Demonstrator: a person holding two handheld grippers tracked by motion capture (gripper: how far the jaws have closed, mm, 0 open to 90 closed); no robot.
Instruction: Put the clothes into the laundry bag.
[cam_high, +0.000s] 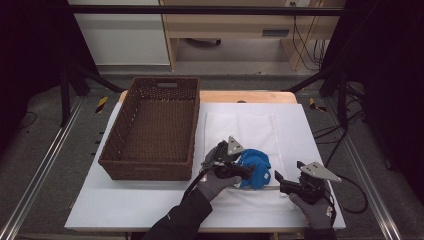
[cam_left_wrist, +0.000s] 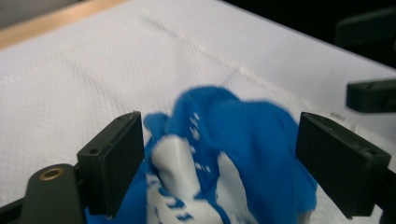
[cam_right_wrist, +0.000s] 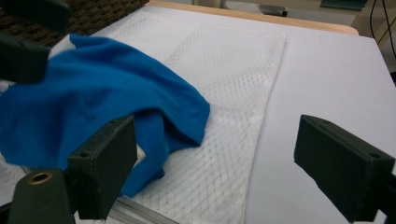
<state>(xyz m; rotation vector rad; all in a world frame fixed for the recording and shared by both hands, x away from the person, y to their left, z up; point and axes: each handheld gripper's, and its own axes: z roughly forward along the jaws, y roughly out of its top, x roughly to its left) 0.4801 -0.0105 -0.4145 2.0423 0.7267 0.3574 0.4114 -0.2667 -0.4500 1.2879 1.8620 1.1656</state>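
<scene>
A: Blue cloth (cam_high: 255, 167), crumpled with a white printed side showing, lies on the white towel (cam_high: 245, 127) near the table's front edge, right of the wicker basket (cam_high: 131, 167).

B: Is either gripper holding it?

A: No. The left gripper (cam_left_wrist: 219, 158) stands apart around the heap, pads clear of the fabric. The right gripper (cam_right_wrist: 212, 168) is spread too, with the cloth's edge beside one jaw.

B: What could go wrong?

A: A closing pinch might catch the towel's mesh along with the cloth and drag both. A thin fold could also slip free when lifted.

B: And the basket?

A: Nothing visible inside it.
</scene>
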